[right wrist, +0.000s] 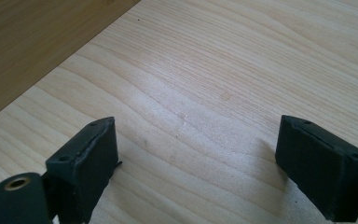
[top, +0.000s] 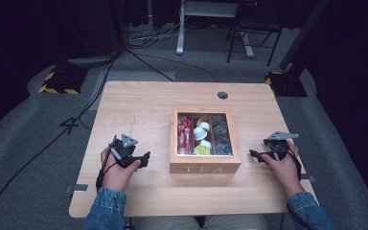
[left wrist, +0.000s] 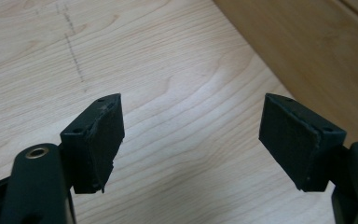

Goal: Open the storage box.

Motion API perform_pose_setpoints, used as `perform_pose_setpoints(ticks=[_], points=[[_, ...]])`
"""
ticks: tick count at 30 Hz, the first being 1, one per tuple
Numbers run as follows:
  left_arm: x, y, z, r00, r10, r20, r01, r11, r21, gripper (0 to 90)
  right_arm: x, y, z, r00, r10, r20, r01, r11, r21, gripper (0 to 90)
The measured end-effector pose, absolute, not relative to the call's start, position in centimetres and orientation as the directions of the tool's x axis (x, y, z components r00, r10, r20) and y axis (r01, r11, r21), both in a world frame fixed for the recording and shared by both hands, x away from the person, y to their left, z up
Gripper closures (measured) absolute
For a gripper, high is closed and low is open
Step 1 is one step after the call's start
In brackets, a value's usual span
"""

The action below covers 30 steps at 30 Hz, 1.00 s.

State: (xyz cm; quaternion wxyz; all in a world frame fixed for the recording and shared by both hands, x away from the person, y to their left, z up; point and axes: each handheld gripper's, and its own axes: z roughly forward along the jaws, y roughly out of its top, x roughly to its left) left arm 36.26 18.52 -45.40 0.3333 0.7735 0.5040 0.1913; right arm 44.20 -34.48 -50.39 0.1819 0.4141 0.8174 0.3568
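A wooden tea box [top: 205, 167] sits at the middle of the counter [top: 143, 103], its glass lid down over three compartments: red packets at nine o'clock, white and yellow cups in the centre, grey sachets at three. The left gripper [top: 143, 158] rests on the counter at the box's nine o'clock, just beside its wall; its jaws stand apart with bare wood between them, and the box's side [left wrist: 317, 51] runs across at two o'clock in its own view. The right gripper [top: 255, 154] lies at the box's three o'clock, likewise spread wide and holding nothing, the box wall [right wrist: 37, 37] at its ten o'clock.

I'd guess the risk lies in closing in unevenly: one gripper meeting the wall first could slide or twist the box across the smooth wood. A jaw catching the lid edge badly might let it snap back.

There is generous bare counter toward twelve o'clock and on both flanks. The near edge, at six o'clock, is closer to the box, so a shove that way has less margin.
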Motion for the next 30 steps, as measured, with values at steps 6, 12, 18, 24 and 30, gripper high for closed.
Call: perform_pose_setpoints(ticks=[6, 12, 18, 24, 30], points=[[35.9, 17.7, -44.3, 0.450, 0.891, -0.050, 0.639, -0.283, 0.715, 23.3, 44.2, -34.5, -50.4, -0.591, 0.807, -0.002, 0.547, 0.403, 0.734, 12.6], [35.1, 16.1, -43.0, 0.513, 0.856, -0.059, 0.614, -0.319, 0.722, 23.9, 44.2, -34.5, -50.4, -0.591, 0.807, -0.002, 0.547, 0.403, 0.734, 12.7], [34.6, 14.9, -42.1, 0.553, 0.829, -0.084, 0.602, -0.328, 0.728, 25.2, 44.2, -34.5, -50.4, -0.592, 0.806, -0.002, 0.546, 0.403, 0.734, 12.7], [34.1, 13.6, -41.7, 0.605, 0.790, -0.100, 0.580, -0.351, 0.735, 25.5, 44.2, -34.5, -50.4, -0.596, 0.803, -0.001, 0.545, 0.406, 0.734, 12.8], [34.0, 12.4, -42.0, 0.671, 0.724, -0.159, 0.558, -0.352, 0.752, 28.0, 44.2, -34.5, -50.4, -0.598, 0.801, -0.001, 0.544, 0.407, 0.734, 12.8]])
